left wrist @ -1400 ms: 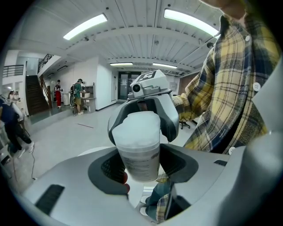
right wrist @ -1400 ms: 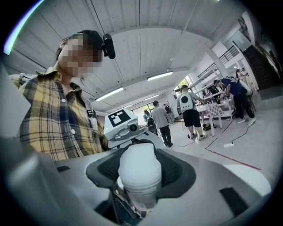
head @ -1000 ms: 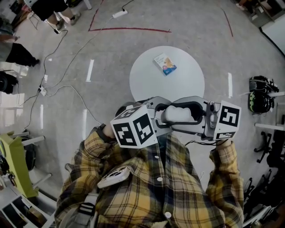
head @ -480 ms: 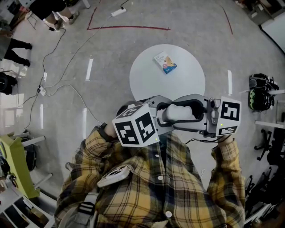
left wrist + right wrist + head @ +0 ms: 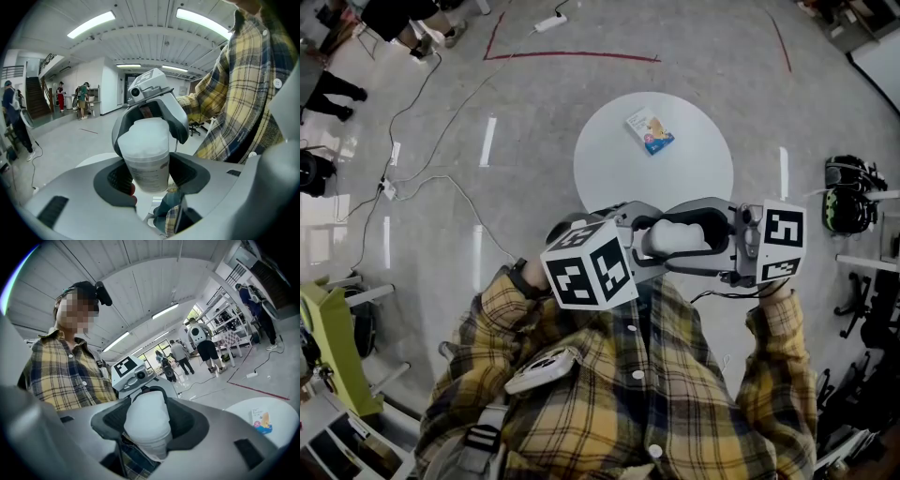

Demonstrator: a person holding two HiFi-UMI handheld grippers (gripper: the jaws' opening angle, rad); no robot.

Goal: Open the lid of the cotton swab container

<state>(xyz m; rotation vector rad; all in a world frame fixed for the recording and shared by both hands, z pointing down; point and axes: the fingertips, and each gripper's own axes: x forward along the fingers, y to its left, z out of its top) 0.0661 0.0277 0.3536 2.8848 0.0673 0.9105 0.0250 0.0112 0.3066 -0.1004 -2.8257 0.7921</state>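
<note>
Translucent white cylindrical plastic cotton swab container [image 5: 680,239] lies level in the air, at 6 o'clock from the round white counter [image 5: 609,169]. Left gripper view: the left claw [image 5: 150,176] pinches its labelled end. Right gripper view: the right claw [image 5: 149,425] pinches the other end.

A round white table [image 5: 614,164] on grey floor [image 5: 534,122], red tape [image 5: 572,58]

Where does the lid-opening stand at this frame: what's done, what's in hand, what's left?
Done: the cotton swab container is off the round table, held in the air before the person's chest. In hand: the left gripper clamps its labelled body, and the right gripper grips the lid. Left: the lid looks seated, with no gap, so the opening itself remains.
</note>
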